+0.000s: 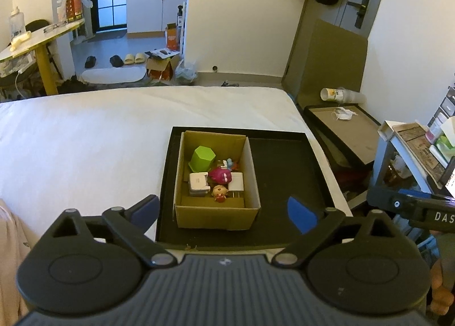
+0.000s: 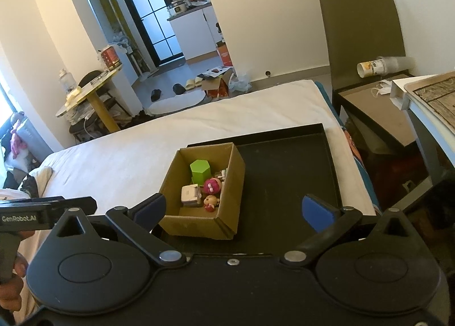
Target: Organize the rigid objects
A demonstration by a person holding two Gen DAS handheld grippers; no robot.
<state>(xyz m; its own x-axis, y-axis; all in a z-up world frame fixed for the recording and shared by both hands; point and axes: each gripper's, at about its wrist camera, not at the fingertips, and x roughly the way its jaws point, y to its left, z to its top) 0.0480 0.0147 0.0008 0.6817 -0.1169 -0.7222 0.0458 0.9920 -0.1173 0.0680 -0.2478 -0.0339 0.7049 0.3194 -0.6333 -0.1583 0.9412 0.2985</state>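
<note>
We are over a bed with a smooth white sheet, a cluttered room beyond it. On the bed lies a flat black tray, which gives the box a firm, level footing that the soft mattress would not. The open cardboard box sits at the tray's left side, and the rigid things are gathered inside it: a green hexagonal block, a white boxy piece, a magenta toy, a small round-headed figure, and what may be another white item against the right wall. Our left tool and right tool both stand spread wide and empty above the tray, which suggests the sorting is nearly or fully done
</note>
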